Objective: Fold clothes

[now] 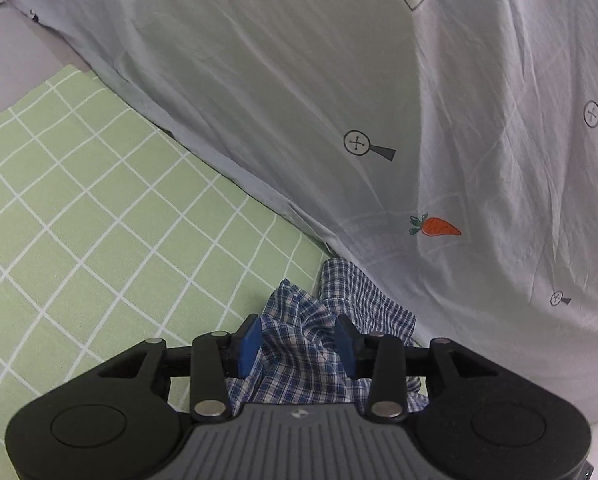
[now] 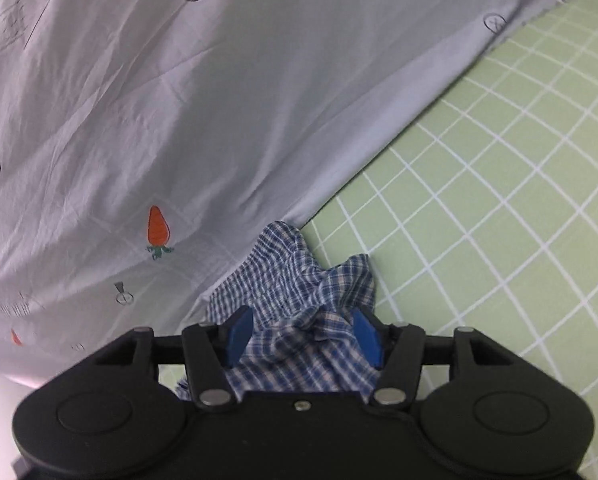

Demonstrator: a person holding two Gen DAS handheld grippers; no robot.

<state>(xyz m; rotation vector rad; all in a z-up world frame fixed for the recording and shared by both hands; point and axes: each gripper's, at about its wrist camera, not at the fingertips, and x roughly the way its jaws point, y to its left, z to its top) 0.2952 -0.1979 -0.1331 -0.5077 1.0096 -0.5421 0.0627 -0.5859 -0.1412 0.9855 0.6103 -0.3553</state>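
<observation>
We've got plaid garment [image 1: 303, 344] bunched between jaws of left gripper [image 1: 299, 344] and right gripper [image 2: 303, 334]. Both spread wide, fabric slack, so no real clamp. Garment sits crumpled on green checked sheet [image 1: 99, 216], beside pale duvet [image 1: 299, 80].

checked garment [image 1: 299, 344] between both tongs | on gridded sheet [image 1: 79, 220] | beside quilt [image 1: 299, 80]
</observation>
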